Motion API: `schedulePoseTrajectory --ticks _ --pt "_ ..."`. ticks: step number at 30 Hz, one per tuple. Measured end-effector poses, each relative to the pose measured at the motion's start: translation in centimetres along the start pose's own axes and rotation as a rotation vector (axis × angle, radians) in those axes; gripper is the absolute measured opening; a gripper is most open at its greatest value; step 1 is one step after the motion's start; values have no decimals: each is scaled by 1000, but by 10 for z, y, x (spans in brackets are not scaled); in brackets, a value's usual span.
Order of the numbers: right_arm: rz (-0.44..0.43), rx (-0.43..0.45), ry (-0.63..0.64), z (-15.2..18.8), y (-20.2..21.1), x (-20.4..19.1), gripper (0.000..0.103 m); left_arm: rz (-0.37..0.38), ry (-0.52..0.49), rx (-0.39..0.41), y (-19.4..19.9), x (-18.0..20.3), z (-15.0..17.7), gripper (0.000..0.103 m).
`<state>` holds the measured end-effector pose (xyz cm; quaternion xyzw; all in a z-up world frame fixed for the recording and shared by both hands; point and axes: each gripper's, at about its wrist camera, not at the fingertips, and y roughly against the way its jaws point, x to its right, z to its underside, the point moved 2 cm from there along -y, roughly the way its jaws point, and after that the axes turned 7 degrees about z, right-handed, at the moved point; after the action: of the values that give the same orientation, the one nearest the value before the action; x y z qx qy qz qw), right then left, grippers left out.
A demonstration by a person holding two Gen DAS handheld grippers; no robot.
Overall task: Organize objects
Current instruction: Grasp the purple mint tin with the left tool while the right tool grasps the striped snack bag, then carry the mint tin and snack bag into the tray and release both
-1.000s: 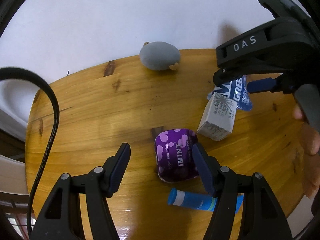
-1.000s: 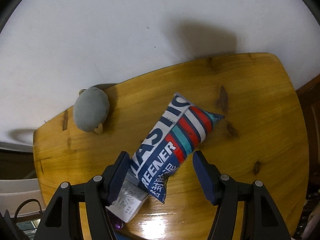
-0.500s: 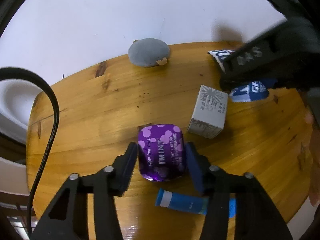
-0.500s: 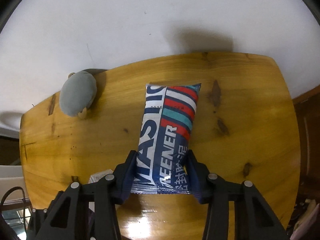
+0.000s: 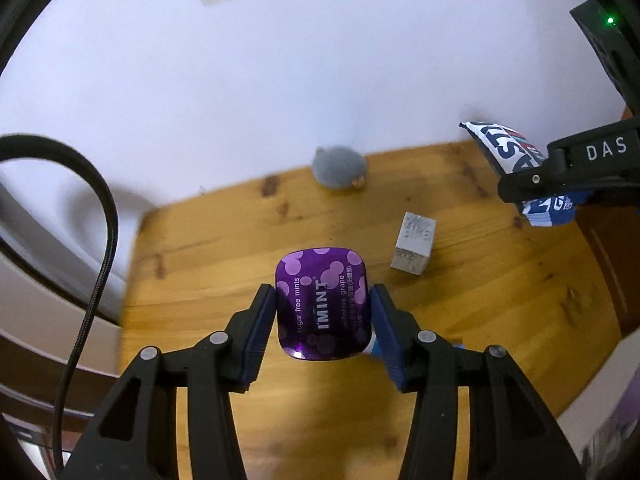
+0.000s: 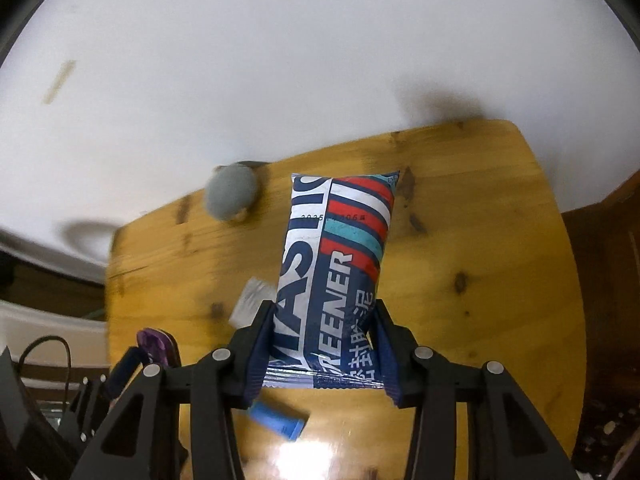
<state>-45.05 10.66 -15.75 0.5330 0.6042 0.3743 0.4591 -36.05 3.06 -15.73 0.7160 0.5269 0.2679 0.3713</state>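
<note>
Both grippers are loaded as I watch from my end. On the left wrist view my left gripper [image 5: 323, 322] sits in the lower middle of the frame, its blue pads pressed against the two sides of a purple mint tin [image 5: 322, 304], which it holds clear above the wooden table [image 5: 208, 264]. Its jaws closed in during the last second, with the tin between them. On the right wrist view my right gripper [image 6: 320, 344] fills the bottom of the frame and is clamped on the lower end of a blue, white and red striped pouch [image 6: 340, 256]; the pouch stands up the centre of the picture, lifted off the wood. Those jaws also narrowed in the last second, squeezing the pouch.

Left on the table, a grey plush toy [image 5: 339, 167] lies at the far edge, near the white wall [image 5: 280, 80], just above centre in the left view. A small white box [image 5: 414, 248] stands right of centre, apart from the toy. A blue tube [image 6: 278, 420] lies on the near part of the table, at the bottom centre of the right view, mostly hidden behind the fingers; its cap end is blurred, so I can't say much more about it. A black cable [image 5: 96, 264] loops down the left side of the left view.
</note>
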Motion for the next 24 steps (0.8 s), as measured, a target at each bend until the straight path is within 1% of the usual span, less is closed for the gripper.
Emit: schedulePoseTrajectory --ticks 3,4,9,10,13,15,19,24 --pt "-38 40 21 13 31 -5 47 -12 -23 45 41 1 5 52" --pt "-52 53 31 19 43 -6 47 -14 -25 53 46 5 6 52" --pt "-117 112 77 49 99 -17 47 -30 -28 104 102 10 13 52" --pt "-129 121 83 54 109 -18 47 -31 -28 108 105 11 14 52" --pt "-174 153 110 74 144 -20 47 -37 -29 131 132 15 16 52" --pt "-207 177 128 91 170 -23 47 -34 -27 148 148 19 17 52" --pt "-258 220 157 116 209 -24 47 -26 -19 187 182 26 17 52" --pt "-305 298 185 154 264 -11 47 11 -28 244 227 42 20 52"
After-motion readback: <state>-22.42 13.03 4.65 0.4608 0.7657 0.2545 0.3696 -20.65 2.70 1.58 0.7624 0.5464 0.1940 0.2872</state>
